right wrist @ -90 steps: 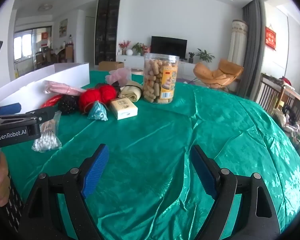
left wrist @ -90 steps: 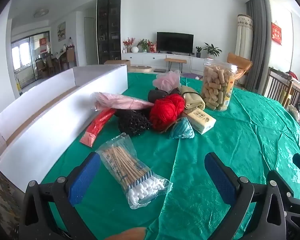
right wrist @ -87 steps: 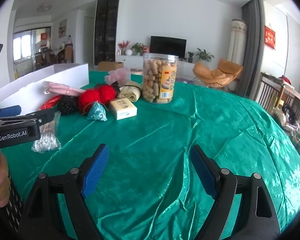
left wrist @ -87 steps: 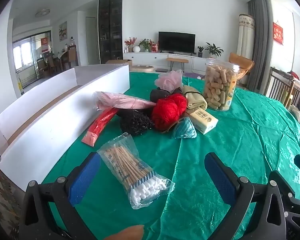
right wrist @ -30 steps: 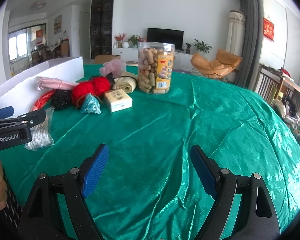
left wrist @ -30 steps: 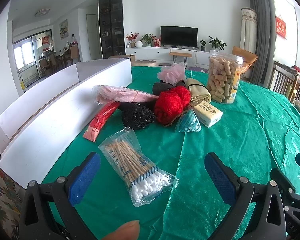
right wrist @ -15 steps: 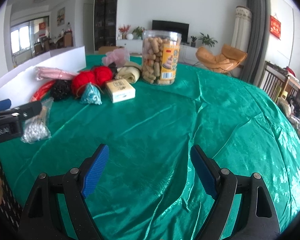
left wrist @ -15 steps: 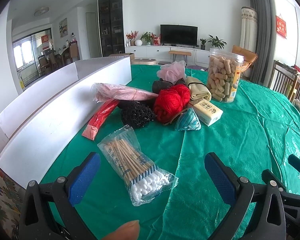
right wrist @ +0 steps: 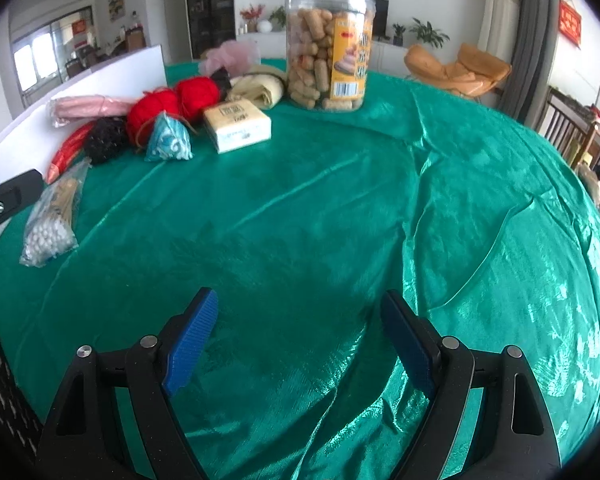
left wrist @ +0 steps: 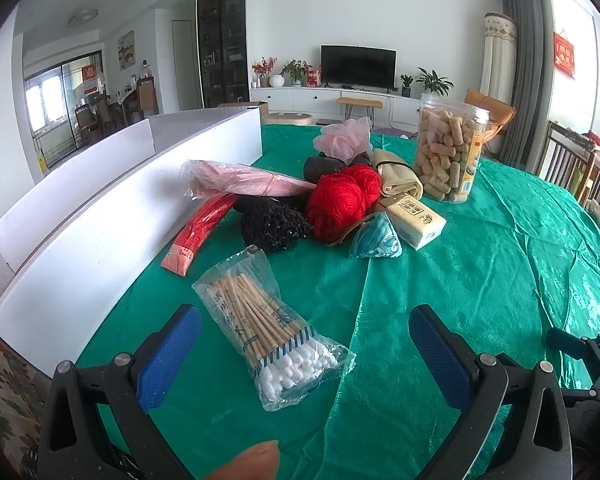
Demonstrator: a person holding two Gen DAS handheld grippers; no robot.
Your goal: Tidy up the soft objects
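A: Living room behind: white walls, a dark TV (left wrist: 358, 66) on a low white cabinet, grey curtains at the right, an orange chair (right wrist: 458, 68). What covers the table?

B: Shiny green cloth (right wrist: 340, 208), creased, wide and bare on the right half. On the left edge stands a long white cardboard box (left wrist: 100, 216), open on top.

A: Any writing?

B: The clear snack jar (left wrist: 448, 152) has a yellow label with a barcode; its characters are too blurred to read. The cream tissue pack (left wrist: 414, 220) carries print I cannot read either.

A: And the soft things?

B: Clustered near the box: 2 red yarn balls (left wrist: 342, 198), a pink wrapped bundle (left wrist: 240, 180), a pink mesh puff (left wrist: 344, 138), a black net ball (left wrist: 274, 224), a teal pouch (left wrist: 376, 238). A cotton swab bag (left wrist: 268, 328) lies nearest.

A: Grippers?

B: Left gripper (left wrist: 304, 352) gapes wide, empty, just before the swab bag. Right gripper (right wrist: 298, 342) is spread wide too, empty, over bare cloth, well apart from the cluster.
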